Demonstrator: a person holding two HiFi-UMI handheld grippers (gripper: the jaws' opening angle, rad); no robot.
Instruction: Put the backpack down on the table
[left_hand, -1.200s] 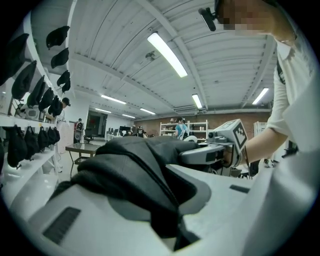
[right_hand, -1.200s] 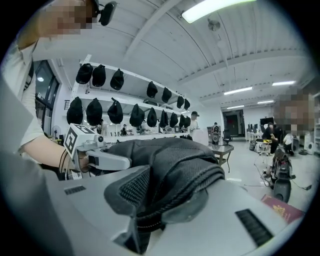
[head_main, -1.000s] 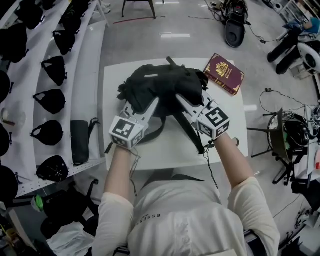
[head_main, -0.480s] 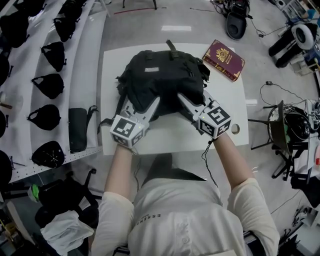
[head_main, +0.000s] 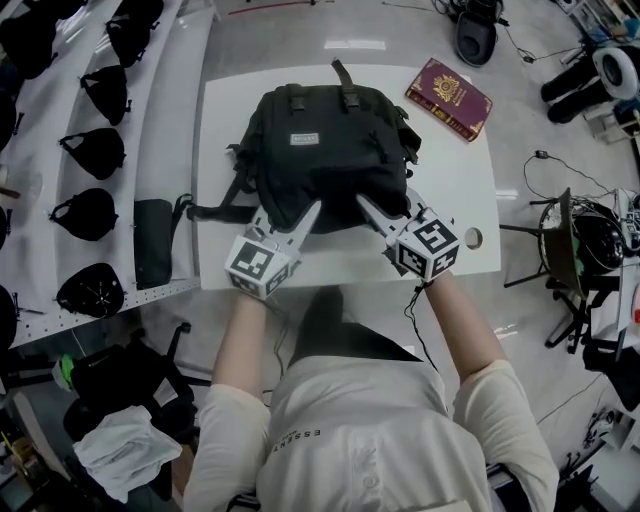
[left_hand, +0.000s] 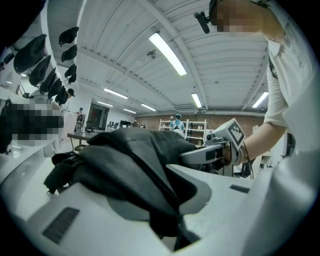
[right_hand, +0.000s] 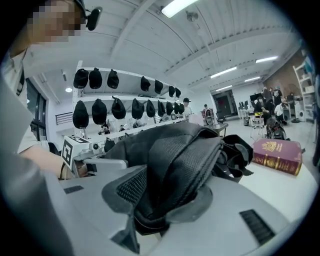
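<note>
Left gripper (head_main: 288, 208) first: its jaws are pinched on a fold of the black fabric backpack (head_main: 325, 150), and the dark cloth bunches up thick between them in the left gripper view. Over to the right gripper (head_main: 385, 200): its jaws are opening on a padded mesh strap (right_hand: 185, 165), which fills the gap and touches both pads. Both tools reach in level from the near edge, side by side, at the bag's near end.

Now the bag itself: it lies flat across the middle of the white rectangular table (head_main: 455, 190), label side up, carry handle pointing to the far edge, one strap trailing off towards the left edge. A dark red hardback book with a gold crest (head_main: 448, 98) sits just beyond its far right corner, apart from it.

By my reading the set-down is all but done, with the weight on the tabletop. What is left is letting go on both sides, the right already under way, then drawing both tools back clear of the straps.
</note>
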